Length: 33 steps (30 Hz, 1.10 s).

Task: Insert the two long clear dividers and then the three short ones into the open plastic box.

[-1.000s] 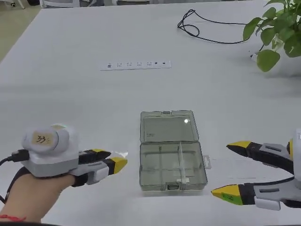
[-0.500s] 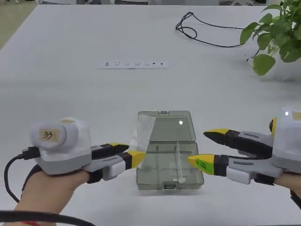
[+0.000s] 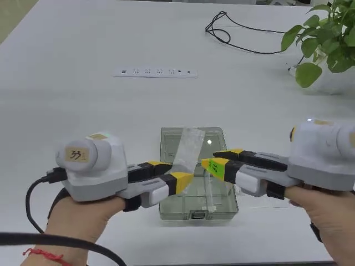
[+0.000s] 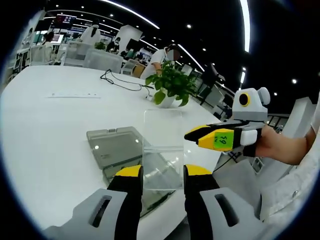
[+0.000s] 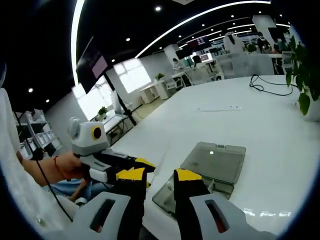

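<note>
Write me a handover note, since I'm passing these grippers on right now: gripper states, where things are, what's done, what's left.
Left gripper: shut on the clear divider, held upright over the box.
Right gripper: open, empty, tips beside that divider.
Box: open on the table.
Done: a fitted divider stands inside; I cannot count more.
Left: seat the held one, then the rest.
</note>
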Each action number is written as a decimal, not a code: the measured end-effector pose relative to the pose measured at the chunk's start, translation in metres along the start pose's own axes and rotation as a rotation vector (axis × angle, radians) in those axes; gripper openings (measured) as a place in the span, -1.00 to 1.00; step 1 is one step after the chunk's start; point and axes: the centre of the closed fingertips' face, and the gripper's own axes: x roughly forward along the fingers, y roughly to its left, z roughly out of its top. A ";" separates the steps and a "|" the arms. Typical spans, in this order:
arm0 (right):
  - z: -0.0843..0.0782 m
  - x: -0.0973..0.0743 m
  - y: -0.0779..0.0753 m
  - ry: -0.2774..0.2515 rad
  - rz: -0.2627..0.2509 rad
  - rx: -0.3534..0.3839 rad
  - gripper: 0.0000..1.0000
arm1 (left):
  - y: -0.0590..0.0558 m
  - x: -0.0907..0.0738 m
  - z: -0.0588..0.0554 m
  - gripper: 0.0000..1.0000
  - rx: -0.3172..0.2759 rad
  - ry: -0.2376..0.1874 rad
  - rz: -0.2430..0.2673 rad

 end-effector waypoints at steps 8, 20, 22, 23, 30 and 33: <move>-0.009 0.009 -0.003 0.020 -0.033 0.050 -0.70 | -0.008 0.007 0.001 -0.39 0.023 0.008 -0.023; -0.010 0.012 0.000 0.013 -0.087 0.143 -0.86 | -0.009 0.010 0.000 -0.39 0.032 0.019 -0.020; -0.010 0.012 0.000 0.013 -0.088 0.143 -0.87 | -0.005 0.011 0.000 -0.51 0.051 0.023 0.000; -0.010 0.012 0.001 0.013 -0.088 0.142 -0.87 | -0.006 0.011 0.000 -0.52 0.052 0.022 -0.008; -0.009 0.012 -0.002 0.017 -0.094 0.150 -0.87 | -0.012 0.014 -0.001 -0.38 0.046 0.025 -0.024; -0.009 0.012 -0.003 0.020 -0.098 0.150 -0.87 | -0.013 0.014 -0.002 -0.36 0.058 0.035 -0.027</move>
